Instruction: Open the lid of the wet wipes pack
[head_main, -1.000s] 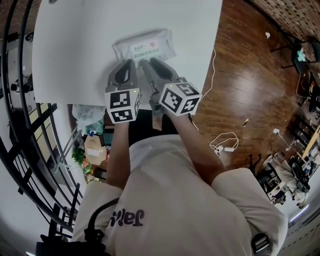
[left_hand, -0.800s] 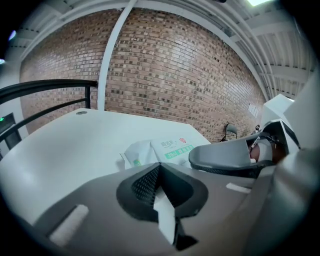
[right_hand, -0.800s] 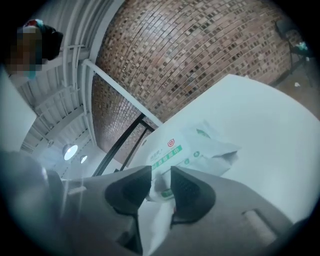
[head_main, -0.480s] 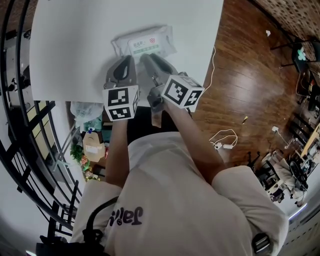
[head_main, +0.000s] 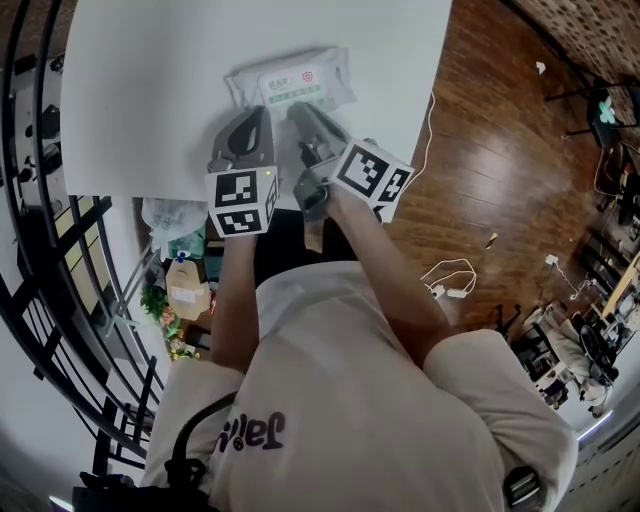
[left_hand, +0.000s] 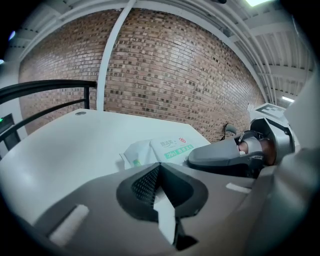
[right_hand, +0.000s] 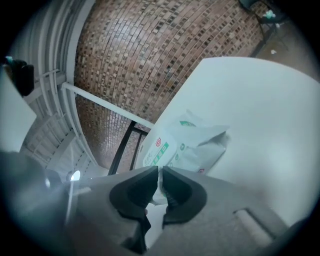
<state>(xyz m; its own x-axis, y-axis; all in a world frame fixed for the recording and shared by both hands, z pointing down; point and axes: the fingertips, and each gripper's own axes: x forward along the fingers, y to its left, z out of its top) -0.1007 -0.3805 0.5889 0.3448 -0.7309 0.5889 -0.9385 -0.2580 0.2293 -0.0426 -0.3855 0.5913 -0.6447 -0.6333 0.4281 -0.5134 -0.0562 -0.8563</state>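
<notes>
The wet wipes pack (head_main: 290, 80), white with a green-printed lid label, lies on the white table (head_main: 140, 90). My left gripper (head_main: 256, 116) is shut and empty, its tips at the pack's near left edge. In the left gripper view the pack (left_hand: 161, 149) lies just past the closed tips (left_hand: 159, 166), with the right gripper (left_hand: 220, 156) beside it. My right gripper (head_main: 298, 108) sits at the lid's near edge. Its jaws (right_hand: 160, 170) have just been closing and now pinch a pale strip of the pack (right_hand: 192, 142), with only a slit left between them.
The table's right edge (head_main: 425, 110) drops to a wooden floor with a white cable (head_main: 448, 280) on it. A black railing (head_main: 40, 230) curves along the left. Bags and a box (head_main: 185, 285) sit below the table's near edge. A brick wall stands behind the table.
The right gripper has rolled, its marker cube tipping to the right, and its jaws have closed at the lid's near edge. The left gripper and the pack have stayed put.
</notes>
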